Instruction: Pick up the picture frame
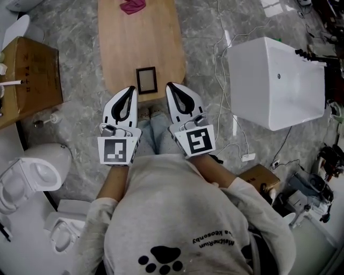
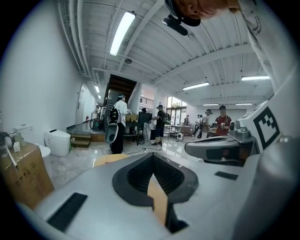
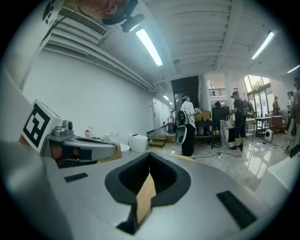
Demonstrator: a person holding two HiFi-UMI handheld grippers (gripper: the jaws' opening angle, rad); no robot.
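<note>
The picture frame (image 1: 145, 80), small with a dark border, lies flat near the near end of the wooden table (image 1: 121, 48). My left gripper (image 1: 131, 89) hovers just left of the frame's near corner, jaws shut and empty. At the frame's near right corner my right gripper (image 1: 170, 86) is also shut and empty. Neither touches the frame. In the left gripper view the shut left gripper (image 2: 152, 155) hides the frame, and the right gripper (image 2: 220, 147) shows alongside. In the right gripper view the shut right gripper (image 3: 150, 155) likewise covers it.
A pink cloth (image 1: 132, 6) lies at the table's far end. A white tub (image 1: 277, 80) stands to the right, a cardboard box (image 1: 27, 75) to the left, and toilets (image 1: 32, 172) at lower left. Cables (image 1: 236, 134) run over the marble floor. People (image 2: 119, 124) stand far off.
</note>
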